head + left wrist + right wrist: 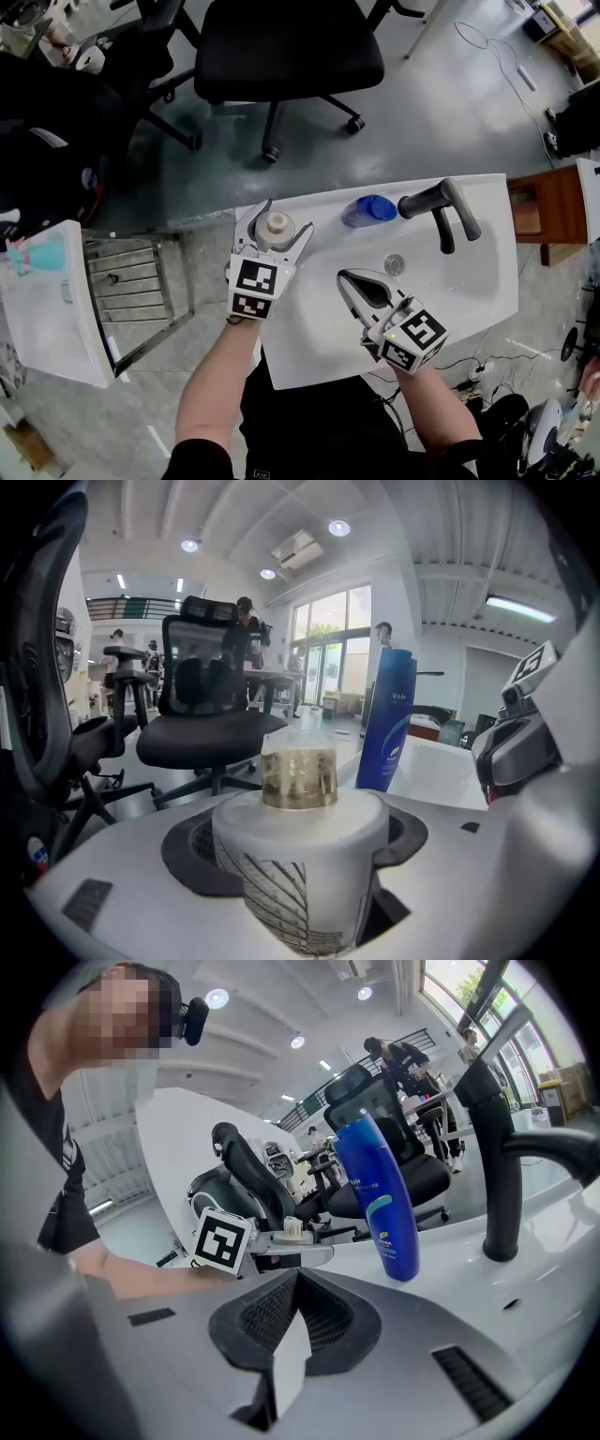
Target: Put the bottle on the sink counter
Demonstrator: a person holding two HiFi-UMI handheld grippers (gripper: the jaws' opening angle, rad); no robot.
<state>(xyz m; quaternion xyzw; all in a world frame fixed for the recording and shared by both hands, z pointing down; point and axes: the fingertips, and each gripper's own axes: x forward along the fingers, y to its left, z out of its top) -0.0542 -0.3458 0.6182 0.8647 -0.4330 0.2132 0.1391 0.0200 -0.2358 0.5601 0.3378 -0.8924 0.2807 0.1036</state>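
A white bottle (277,227) with a clear gold-tinted cap sits between the jaws of my left gripper (288,215), over the back left corner of the white sink counter (323,208). In the left gripper view the bottle (300,855) fills the curved pads and the jaws hug it; its base is hidden, so I cannot tell whether it rests on the counter. My right gripper (347,277) is over the basin (450,300), shut with nothing in it (295,1283).
A blue bottle (368,210) stands on the counter's back rim beside the black faucet (441,208). A black office chair (281,47) is behind the sink. A metal rack (141,281) and a white panel (47,309) are to the left, and a wooden stand (553,211) is to the right.
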